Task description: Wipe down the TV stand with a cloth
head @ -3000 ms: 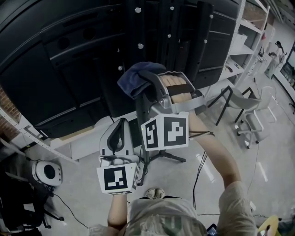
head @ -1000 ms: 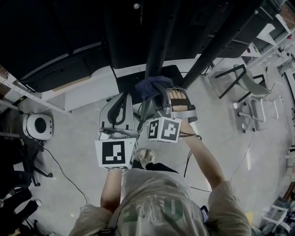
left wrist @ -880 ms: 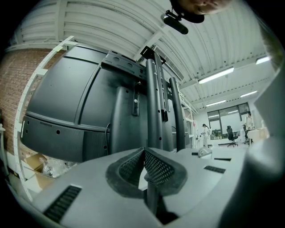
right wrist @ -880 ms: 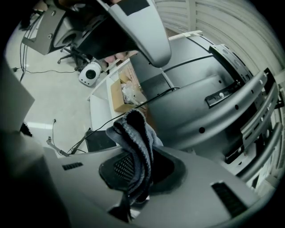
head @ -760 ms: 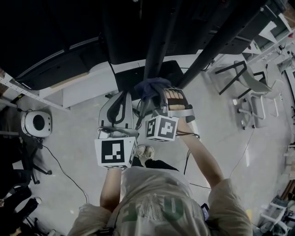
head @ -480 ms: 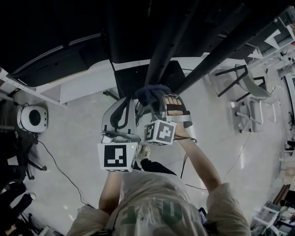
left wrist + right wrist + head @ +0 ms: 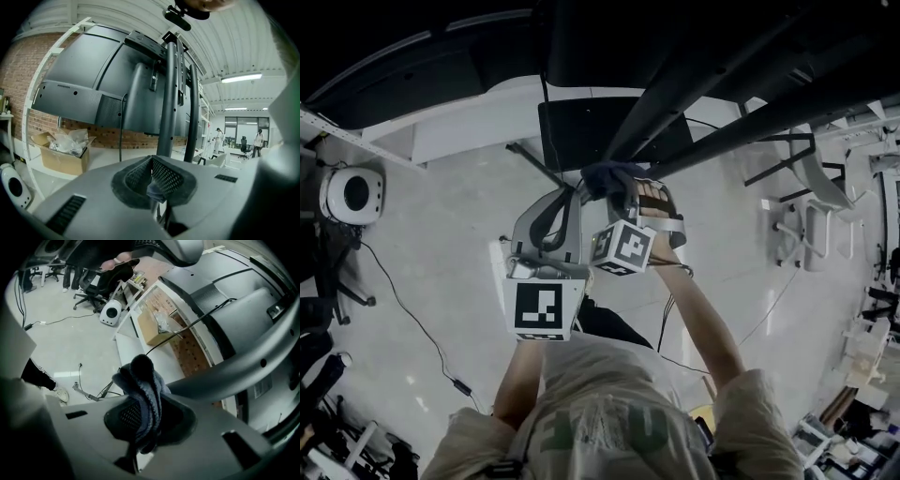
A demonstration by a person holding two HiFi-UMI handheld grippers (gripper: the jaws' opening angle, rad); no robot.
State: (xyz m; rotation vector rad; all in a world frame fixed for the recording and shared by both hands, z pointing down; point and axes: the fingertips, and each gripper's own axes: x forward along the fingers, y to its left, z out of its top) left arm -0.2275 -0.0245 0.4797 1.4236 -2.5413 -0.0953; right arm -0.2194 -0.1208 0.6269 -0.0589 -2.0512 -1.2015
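The TV stand's dark poles [image 7: 675, 89] run from the upper right down to a black base plate [image 7: 581, 131] on the floor. My right gripper [image 7: 616, 189] is shut on a bunched blue cloth [image 7: 607, 174], which rests against the lower part of a pole. In the right gripper view the cloth [image 7: 143, 392] bulges out of the right gripper [image 7: 140, 420], beside the grey pole [image 7: 234, 366]. My left gripper [image 7: 565, 195] hangs just left of it, shut and not touching the stand. The left gripper view looks past that gripper [image 7: 152, 171] up a pole [image 7: 166, 108] to the TV's back [image 7: 93, 89].
A white round device [image 7: 352, 192] sits on the floor at left, with a cable [image 7: 403, 305] trailing from it. A grey chair [image 7: 811, 225] stands at right. An open cardboard box [image 7: 61, 152] lies on a white shelf behind the stand. People stand far off [image 7: 218, 138].
The right gripper has carried the cloth down the stand's pole, from up by the TV's back to near the base. The head view has tipped further toward the floor.
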